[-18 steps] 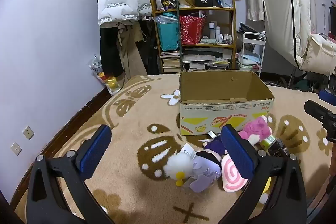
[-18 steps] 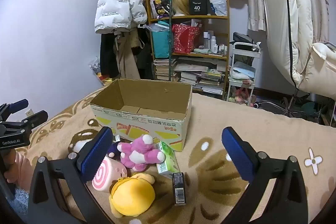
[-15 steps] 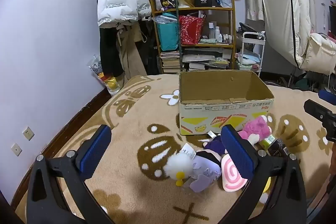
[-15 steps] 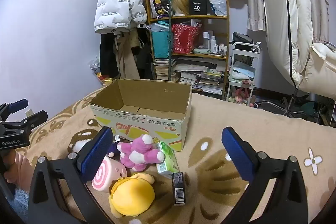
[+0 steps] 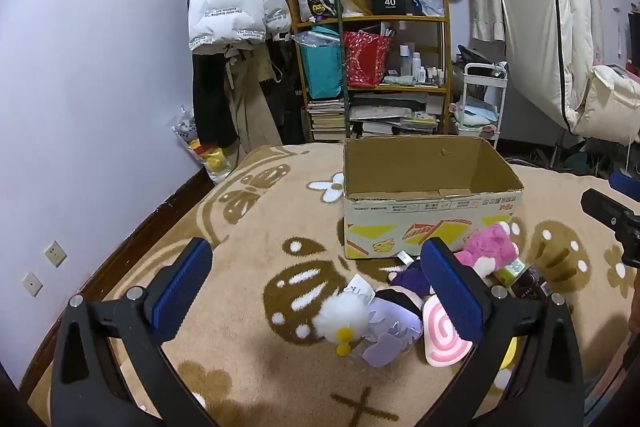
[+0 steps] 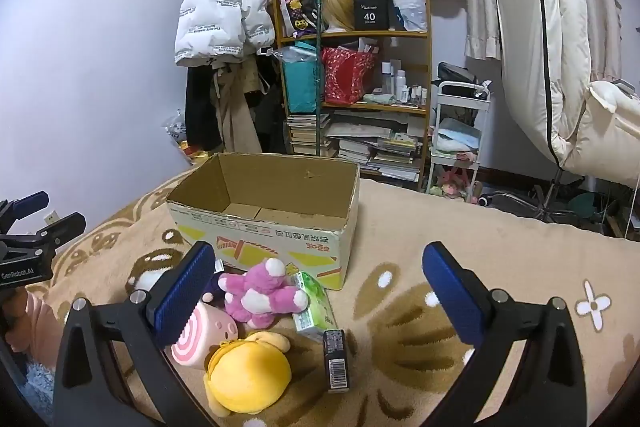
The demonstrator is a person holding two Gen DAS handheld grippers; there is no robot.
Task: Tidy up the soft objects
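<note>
An open, empty cardboard box (image 5: 430, 205) (image 6: 280, 227) stands on a beige patterned blanket. In front of it lie soft toys: a pink plush (image 5: 490, 251) (image 6: 262, 293), a pink swirl roll plush (image 5: 442, 341) (image 6: 200, 337), a white fluffy toy (image 5: 340, 315), a lilac and dark purple plush (image 5: 394, 323) and a yellow plush (image 6: 248, 373). My left gripper (image 5: 320, 287) is open and empty, above the blanket left of the pile. My right gripper (image 6: 320, 291) is open and empty, above the pile's right side.
A green packet (image 6: 314, 301) and a small black box (image 6: 335, 355) lie beside the toys. A cluttered shelf (image 5: 372, 67), hanging coats (image 5: 232, 7) and a white trolley (image 5: 482, 99) stand behind the blanket. A wall (image 5: 80, 107) runs along the left.
</note>
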